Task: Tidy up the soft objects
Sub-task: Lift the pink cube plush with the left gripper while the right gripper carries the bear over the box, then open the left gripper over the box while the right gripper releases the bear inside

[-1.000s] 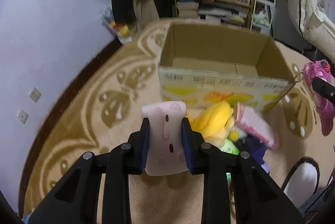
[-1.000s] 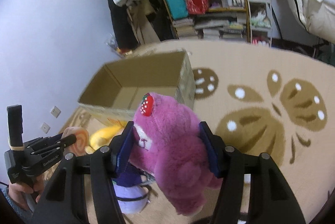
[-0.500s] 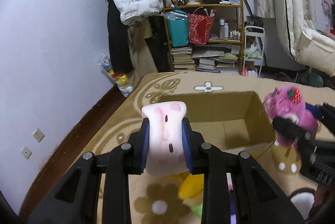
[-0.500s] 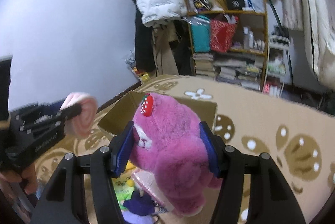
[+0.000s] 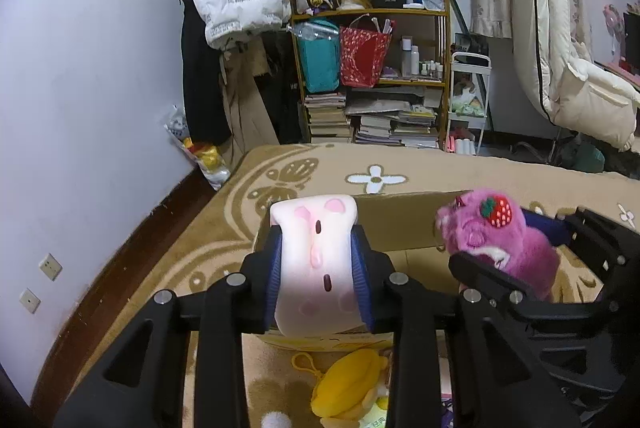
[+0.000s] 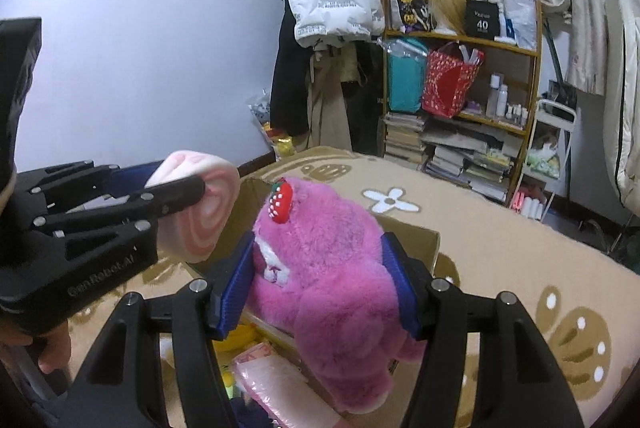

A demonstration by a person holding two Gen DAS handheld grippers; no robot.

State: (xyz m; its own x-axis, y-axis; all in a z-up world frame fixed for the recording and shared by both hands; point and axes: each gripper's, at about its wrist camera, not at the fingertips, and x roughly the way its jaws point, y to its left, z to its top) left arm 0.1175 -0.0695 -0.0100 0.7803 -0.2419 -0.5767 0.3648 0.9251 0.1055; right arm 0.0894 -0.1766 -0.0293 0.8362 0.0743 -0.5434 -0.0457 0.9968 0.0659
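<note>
Left wrist view — left gripper [image 5: 319, 270] clamped on pink roll cushion [image 5: 316, 268], right gripper [image 6: 322, 282] squeezing purple plush bear [image 6: 332, 284], both above cardboard box [image 5: 400, 228] — tan patterned carpet [image 5: 500, 180], cluttered bookshelf [image 5: 372, 76], lilac wall [image 5: 92, 88].

Patterned tan rug [image 5: 224, 228], cardboard box [image 5: 400, 220] on it, yellow plush [image 5: 348, 384] apparently beside box

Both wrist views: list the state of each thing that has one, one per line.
Left gripper: shut on pink roll plush.
Right gripper: shut on purple bear plush.
Pink roll plush: held up, squeezed.
Purple bear plush: held up over box.
Cardboard box: open-topped.
Yellow plush: lying on carpet.
</note>
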